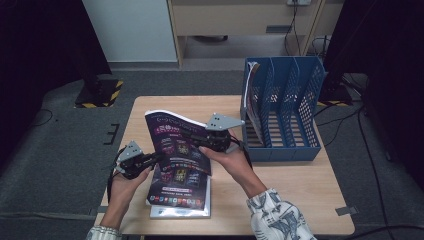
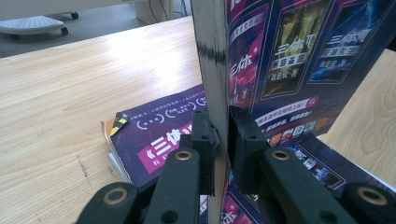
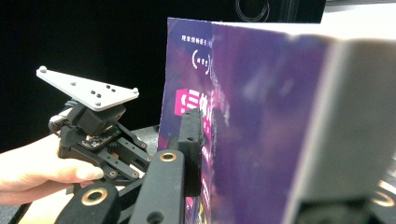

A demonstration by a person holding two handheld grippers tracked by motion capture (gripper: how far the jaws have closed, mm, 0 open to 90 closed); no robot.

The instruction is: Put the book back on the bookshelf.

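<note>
The lying magazine's [image 2: 154, 135] pink banner reads, seemingly, "三体"; the raised magazine [image 2: 289, 60] shows "三体".

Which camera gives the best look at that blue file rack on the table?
The high view: the blue file rack stands whole at the table's right, its dividers visible, with something thin in its left slot. The left gripper view looks at the raised purple magazine instead; the right gripper view looks along that magazine's cover.

1. In the right gripper view, the raised purple magazine [image 3: 261, 121] is blurred along its near edge and covers the right gripper's [image 3: 243, 154] far-side jaw.
2. The magazine's small print is too small to read in the high view.
3. The magazine hides part of the book stack [image 1: 180, 197] lying beneath it.
4. Behind the blue file rack's [image 1: 282, 107] wall, a slotted booklet [image 1: 251, 95] shows only its edge.
</note>
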